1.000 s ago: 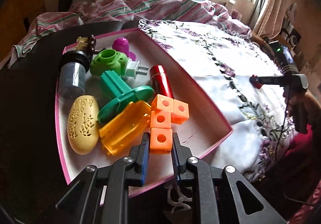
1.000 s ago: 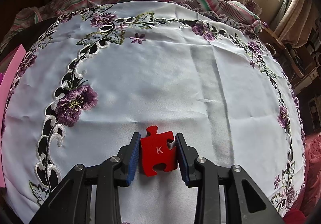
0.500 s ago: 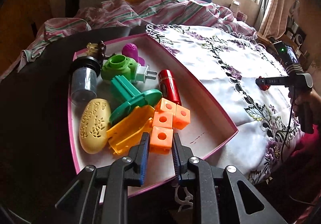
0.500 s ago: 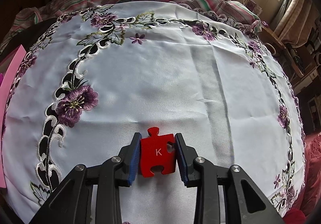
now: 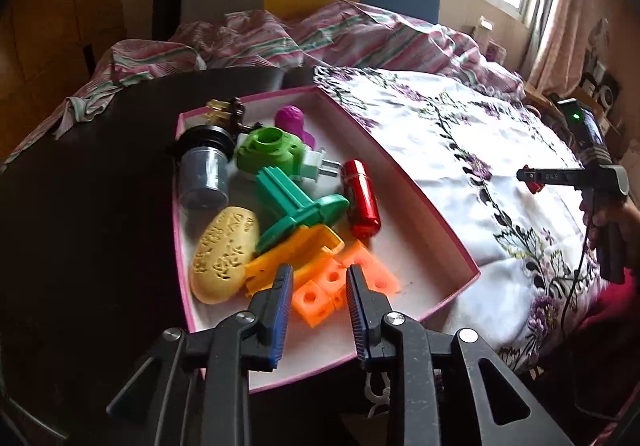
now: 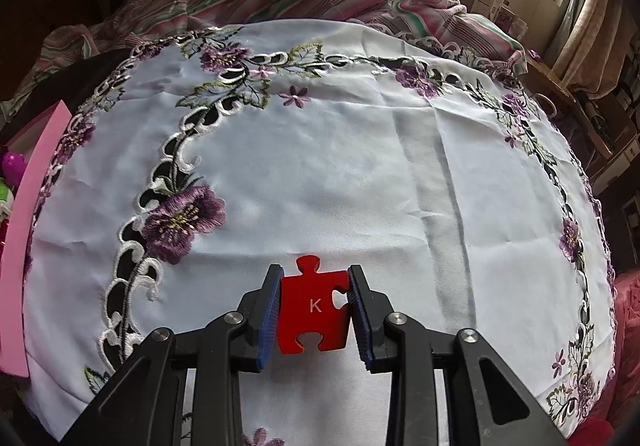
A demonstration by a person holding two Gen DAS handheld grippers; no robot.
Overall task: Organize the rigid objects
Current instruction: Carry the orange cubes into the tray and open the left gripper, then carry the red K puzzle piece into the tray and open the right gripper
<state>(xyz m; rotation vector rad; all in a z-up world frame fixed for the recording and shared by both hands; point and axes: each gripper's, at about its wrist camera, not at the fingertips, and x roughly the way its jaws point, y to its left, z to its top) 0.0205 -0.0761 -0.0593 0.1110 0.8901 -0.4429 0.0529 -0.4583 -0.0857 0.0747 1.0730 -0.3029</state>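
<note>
A pink-rimmed tray (image 5: 440, 234) holds several toys: an orange block cluster (image 5: 340, 286), a yellow piece (image 5: 296, 250), a cream oval (image 5: 224, 254), a green stand (image 5: 296, 206), a red cylinder (image 5: 360, 204) and a grey jar (image 5: 204, 174). My left gripper (image 5: 318, 302) is open above the tray's near end, the orange blocks lying loose between its fingers. My right gripper (image 6: 314, 310) is shut on a red puzzle piece marked K (image 6: 314, 310), held above the white embroidered cloth (image 6: 340, 166). The right gripper also shows in the left wrist view (image 5: 532, 178).
The tray's pink edge (image 6: 24, 226) shows at the left of the right wrist view. A striped blanket (image 5: 320, 38) lies bunched behind the table. A dark tabletop (image 5: 88, 206) lies left of the tray. Shelves and clutter (image 6: 608, 126) stand at the right.
My left gripper has opened, let go of the orange blocks and drawn back and up. My right gripper has stayed shut on the red puzzle piece and lifted it slightly.
</note>
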